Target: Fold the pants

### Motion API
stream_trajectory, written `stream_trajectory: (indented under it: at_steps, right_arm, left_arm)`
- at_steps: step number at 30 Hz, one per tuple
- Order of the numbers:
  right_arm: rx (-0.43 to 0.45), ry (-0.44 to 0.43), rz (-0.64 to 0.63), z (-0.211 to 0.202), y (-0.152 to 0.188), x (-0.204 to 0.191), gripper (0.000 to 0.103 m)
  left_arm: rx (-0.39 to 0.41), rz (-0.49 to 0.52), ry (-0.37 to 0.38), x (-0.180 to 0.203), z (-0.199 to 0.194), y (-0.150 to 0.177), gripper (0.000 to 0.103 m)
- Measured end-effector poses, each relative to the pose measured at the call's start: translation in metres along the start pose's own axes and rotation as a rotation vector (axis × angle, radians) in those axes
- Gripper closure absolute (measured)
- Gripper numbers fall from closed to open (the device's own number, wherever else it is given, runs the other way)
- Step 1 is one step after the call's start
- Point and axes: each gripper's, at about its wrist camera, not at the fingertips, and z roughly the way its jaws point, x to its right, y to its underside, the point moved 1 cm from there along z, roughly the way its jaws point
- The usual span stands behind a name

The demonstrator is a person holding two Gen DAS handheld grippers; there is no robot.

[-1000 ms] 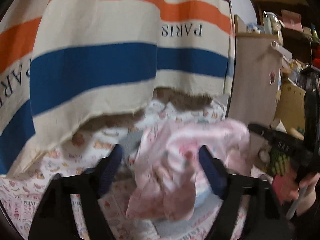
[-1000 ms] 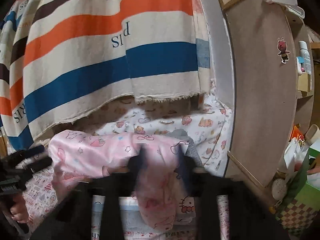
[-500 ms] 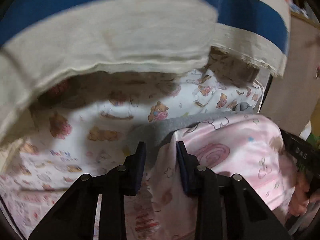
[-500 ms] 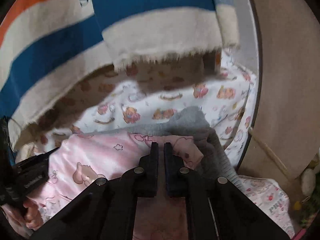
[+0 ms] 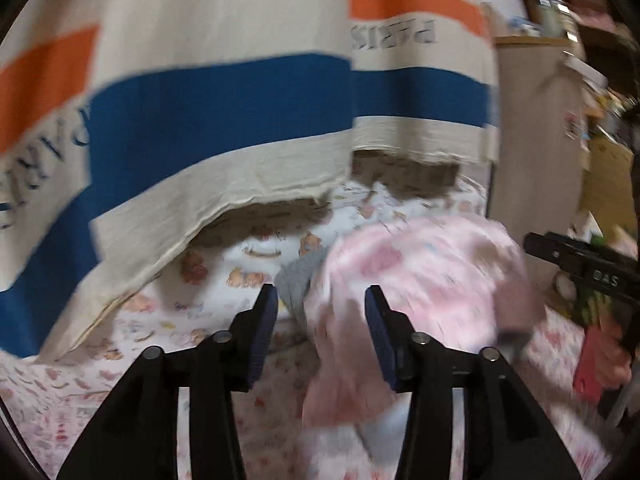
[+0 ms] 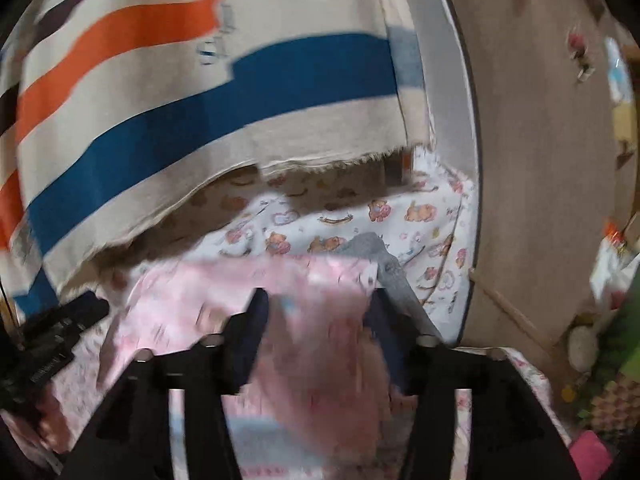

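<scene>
The pink printed pants [image 5: 424, 276] lie bunched on the bed sheet, over a grey garment [image 5: 296, 280]. My left gripper [image 5: 321, 296] hovers at their left end. Its jaws are opening; a fold of pink cloth hangs between them against the right pad, clear of the left pad. In the right wrist view the pants [image 6: 224, 292] spread leftwards. My right gripper [image 6: 318, 298] is over their right end, jaws opening wide with pink cloth loose between them. The grey garment [image 6: 386, 260] pokes out beyond.
A striped blanket [image 5: 220, 100] in orange, blue and cream hangs over the back of the bear-print sheet [image 6: 404, 216]. A wooden cabinet side [image 6: 540, 160] stands at the right. The right gripper's black body [image 5: 580, 272] and a hand show at the left wrist view's right edge.
Both grippers have pulled back from the sheet since half a second ago. The right jaws went from shut on pink cloth to wide apart. The left jaws spread too.
</scene>
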Motion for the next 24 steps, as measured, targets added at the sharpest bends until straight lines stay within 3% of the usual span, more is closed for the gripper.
stream_trajectory:
  at_steps: [1, 3, 7, 8, 9, 12, 20, 24]
  right_arm:
    - [0.008, -0.008, -0.003, -0.008, 0.007, 0.001, 0.036]
    - [0.025, -0.033, 0.003, -0.022, 0.024, 0.001, 0.017]
    - [0.101, -0.006, -0.046, -0.041, 0.047, -0.012, 0.012]
    - [0.117, -0.008, -0.057, -0.045, 0.051, -0.017, 0.002]
    - [0.131, -0.014, -0.060, -0.048, 0.054, -0.020, 0.001]
    - [0.148, -0.009, -0.059, -0.053, 0.064, -0.030, 0.001]
    - [0.122, 0.045, -0.085, -0.046, 0.086, -0.032, 0.001]
    - [0.097, 0.067, -0.094, -0.040, 0.086, -0.033, 0.001]
  left_arm:
    - [0.026, 0.012, -0.007, 0.002, -0.012, 0.009, 0.051]
    - [0.054, 0.028, -0.013, 0.002, -0.031, 0.025, 0.041]
    - [0.083, 0.037, -0.010, 0.003, -0.048, 0.049, 0.012]
    - [0.093, 0.042, -0.018, 0.002, -0.050, 0.053, 0.004]
    - [0.103, 0.050, -0.022, 0.002, -0.050, 0.058, 0.001]
    - [0.127, 0.064, -0.040, -0.005, -0.055, 0.069, 0.000]
    - [0.099, -0.069, -0.014, -0.028, -0.048, 0.082, 0.000]
    - [0.094, -0.101, -0.063, -0.033, -0.047, 0.084, 0.000]
